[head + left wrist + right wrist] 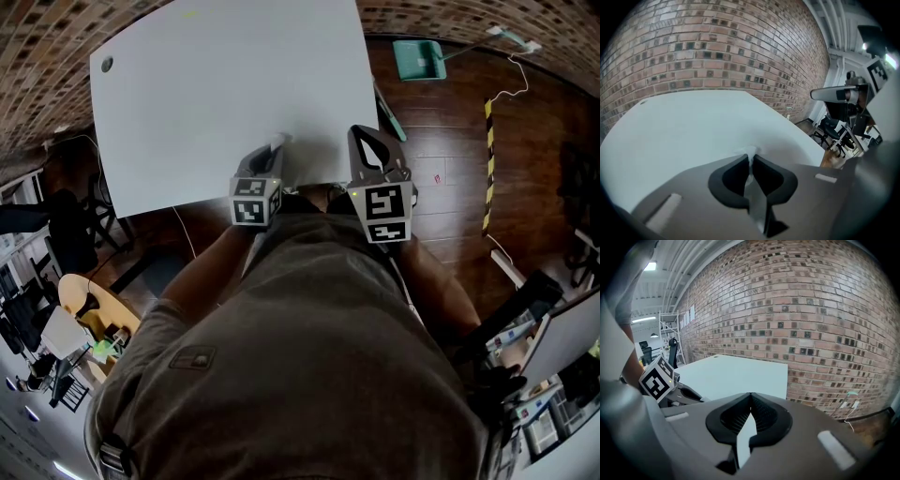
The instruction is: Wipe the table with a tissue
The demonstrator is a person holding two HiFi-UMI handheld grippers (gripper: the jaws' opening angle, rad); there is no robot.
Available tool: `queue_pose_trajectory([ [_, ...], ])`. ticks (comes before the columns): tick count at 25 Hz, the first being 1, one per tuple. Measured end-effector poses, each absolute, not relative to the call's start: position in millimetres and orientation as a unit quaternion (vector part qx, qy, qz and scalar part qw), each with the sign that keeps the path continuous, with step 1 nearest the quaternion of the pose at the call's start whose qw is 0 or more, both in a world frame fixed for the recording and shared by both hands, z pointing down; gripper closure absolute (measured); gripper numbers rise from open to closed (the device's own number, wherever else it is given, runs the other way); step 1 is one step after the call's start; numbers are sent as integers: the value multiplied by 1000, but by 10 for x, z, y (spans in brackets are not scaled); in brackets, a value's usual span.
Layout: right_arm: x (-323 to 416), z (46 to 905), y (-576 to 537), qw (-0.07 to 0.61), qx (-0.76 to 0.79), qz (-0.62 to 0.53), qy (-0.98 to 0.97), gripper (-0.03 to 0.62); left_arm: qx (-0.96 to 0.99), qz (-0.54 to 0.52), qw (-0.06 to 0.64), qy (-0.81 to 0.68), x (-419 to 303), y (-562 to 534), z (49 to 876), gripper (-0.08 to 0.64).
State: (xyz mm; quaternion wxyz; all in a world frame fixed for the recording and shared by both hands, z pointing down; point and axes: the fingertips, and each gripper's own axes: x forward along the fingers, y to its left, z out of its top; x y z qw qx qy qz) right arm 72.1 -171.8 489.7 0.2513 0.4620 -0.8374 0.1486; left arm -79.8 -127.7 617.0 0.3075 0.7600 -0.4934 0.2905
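The white table (225,84) lies in front of me, with its near edge just beyond both grippers. My left gripper (277,143) hangs over that near edge, shut on a small white tissue (280,138). In the left gripper view the tissue (751,153) pokes out in a crumpled tuft between the closed jaws (752,161), just above the table top (693,126). My right gripper (363,133) is held at the table's near right corner; its jaws (750,397) meet at the tips with nothing between them. It is also in sight at the left gripper view's right edge (836,94).
A brick wall (811,310) runs behind the table. A green dustpan (419,58) and a yellow-black striped strip (487,169) lie on the wooden floor at right. Office chairs (75,234) stand at left. A small dark hole (106,64) marks the table's far left corner.
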Motion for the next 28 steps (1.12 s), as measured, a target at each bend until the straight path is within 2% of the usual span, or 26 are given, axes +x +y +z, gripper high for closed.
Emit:
queue_pose_trajectory([
  [16, 765, 4898, -1711, 252, 462, 148, -837, 577, 769, 290, 304, -482, -597, -1296, 6099, 534],
  [28, 480, 4867, -1733, 255, 441, 138, -849, 578, 735, 281, 312, -532, -1187, -1261, 6129, 534],
])
